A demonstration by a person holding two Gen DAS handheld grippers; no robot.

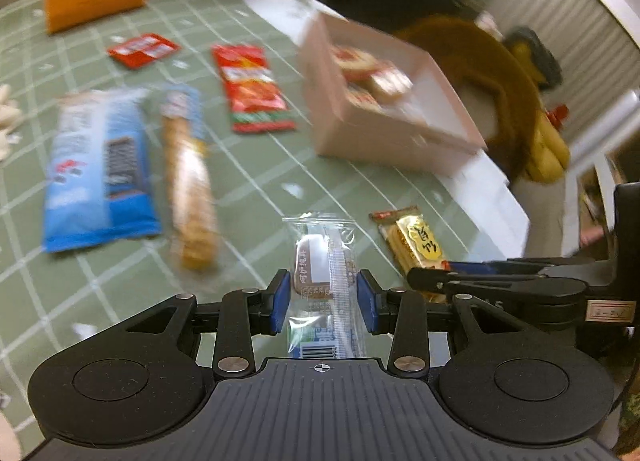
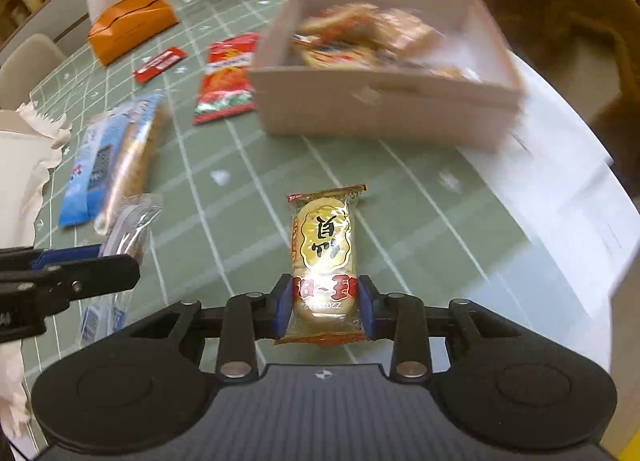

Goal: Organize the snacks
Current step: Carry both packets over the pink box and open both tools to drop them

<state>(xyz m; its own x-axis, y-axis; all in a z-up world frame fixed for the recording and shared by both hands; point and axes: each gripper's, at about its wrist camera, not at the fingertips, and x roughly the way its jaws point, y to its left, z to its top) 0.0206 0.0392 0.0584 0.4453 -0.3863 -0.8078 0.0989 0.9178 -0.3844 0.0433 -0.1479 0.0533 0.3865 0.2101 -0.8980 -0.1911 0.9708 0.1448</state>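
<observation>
Left gripper [image 1: 323,297] clamps clear packet [image 1: 324,261]; right gripper [image 2: 323,303] clamps cracker [image 2: 324,249]. Carry both level over box [image 2: 384,101] before releasing.

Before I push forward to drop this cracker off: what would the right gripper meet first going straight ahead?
Likely the box. The right gripper holds the cracker; ahead lies bare tablecloth, then the box's near wall, though depth is unclear.

Two grippers [image 1: 323,297], one box [image 2: 384,101], loose snacks [image 2: 226,77].
</observation>
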